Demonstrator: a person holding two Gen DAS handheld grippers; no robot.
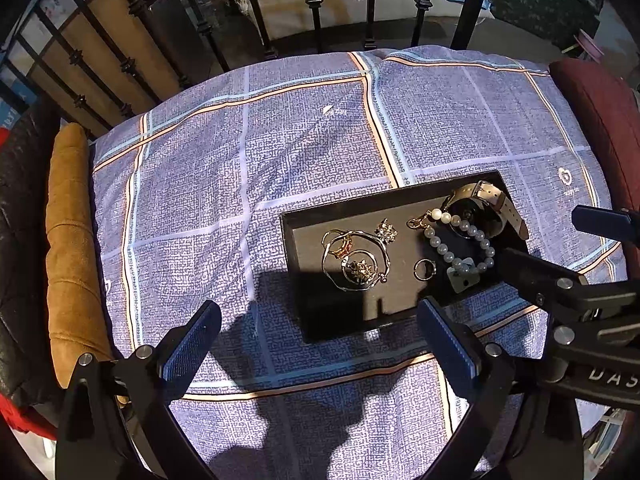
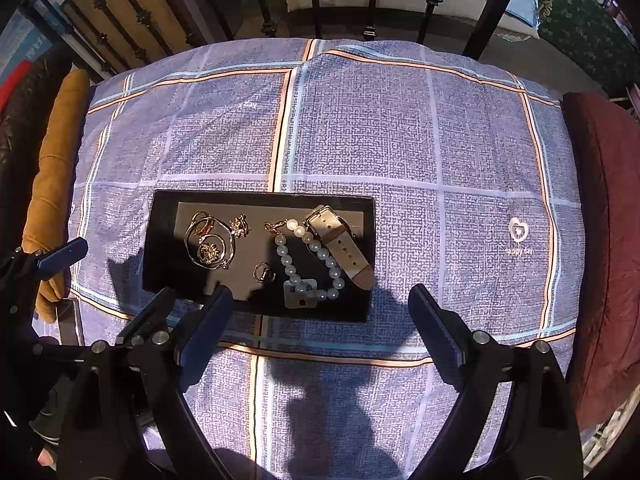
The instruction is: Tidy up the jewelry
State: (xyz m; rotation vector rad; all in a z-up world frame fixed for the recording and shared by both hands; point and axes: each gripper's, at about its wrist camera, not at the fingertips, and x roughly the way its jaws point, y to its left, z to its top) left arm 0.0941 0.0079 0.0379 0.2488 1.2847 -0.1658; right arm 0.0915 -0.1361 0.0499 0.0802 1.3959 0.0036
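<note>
A shallow black tray (image 2: 160, 248) sits on a blue checked cloth (image 2: 440, 140) that covers the bench, with all the jewelry inside it. At the tray's left end a gold bangle (image 2: 208, 250) lies around a small gold charm (image 2: 210, 254), with a second charm (image 2: 239, 226) just beside it on the far side. A small ring (image 2: 264, 272) rests near the tray's middle. To the right, a pearl bracelet (image 2: 308, 260) loops over a grey tag (image 2: 298, 292), and a watch with a beige strap (image 2: 340, 240) lies along the right end, touching the pearls.

The right gripper (image 2: 320, 304) hangs above the tray's near edge with its jaws spread wide and nothing between them. The left gripper (image 1: 320, 320) is lower left of the tray, jaws likewise spread and holding nothing. A tan cushion (image 1: 68, 240) lies along the cloth's left edge, a dark red one (image 2: 600, 220) along the right.
</note>
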